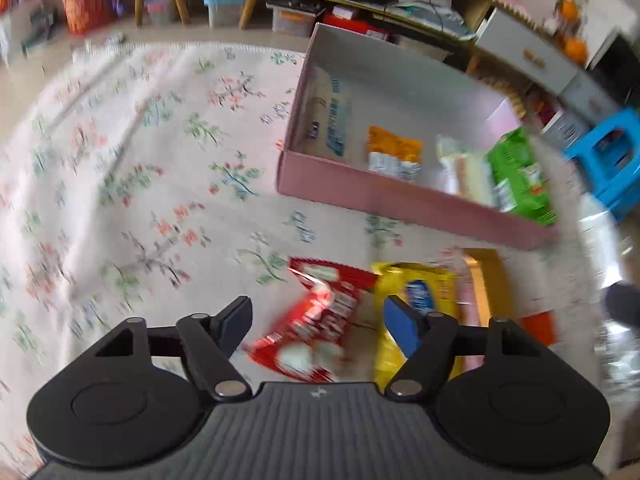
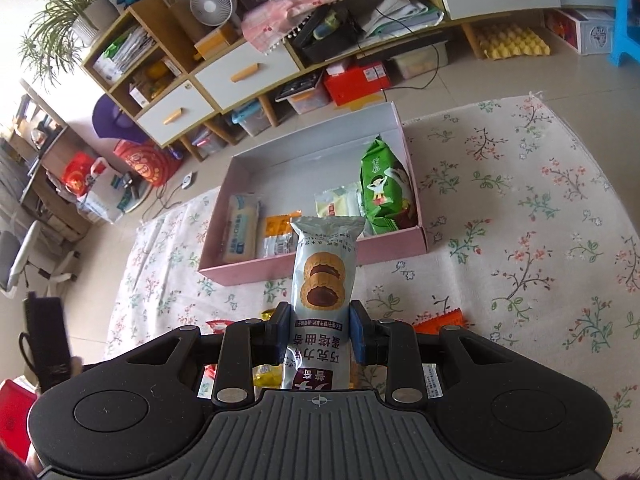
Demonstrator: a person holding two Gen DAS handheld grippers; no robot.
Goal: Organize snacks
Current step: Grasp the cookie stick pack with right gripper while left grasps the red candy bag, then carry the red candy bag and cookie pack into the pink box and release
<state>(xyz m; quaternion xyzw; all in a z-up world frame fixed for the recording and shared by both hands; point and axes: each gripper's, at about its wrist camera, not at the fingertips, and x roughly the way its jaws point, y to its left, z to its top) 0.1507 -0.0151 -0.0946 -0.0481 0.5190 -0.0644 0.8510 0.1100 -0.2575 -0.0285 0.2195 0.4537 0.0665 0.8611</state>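
Observation:
My right gripper (image 2: pixel 320 322) is shut on a pale blue cookie packet (image 2: pixel 322 276) and holds it upright above the floral cloth, short of the pink box (image 2: pixel 320 266). The box holds a green packet (image 2: pixel 384 184), an orange packet (image 2: pixel 280 228), a cream packet (image 2: pixel 338 204) and a pale biscuit packet (image 2: pixel 240 234). My left gripper (image 1: pixel 318 320) is open above a red packet (image 1: pixel 316 328) and a yellow packet (image 1: pixel 416 304) lying on the cloth in front of the pink box (image 1: pixel 400 204).
The floral cloth (image 1: pixel 140 184) covers the floor. Shelving with drawers (image 2: pixel 224 76) and storage bins stands behind the box. A blue stool (image 1: pixel 608 156) is at the right. An orange packet (image 2: pixel 438 320) lies on the cloth under my right gripper.

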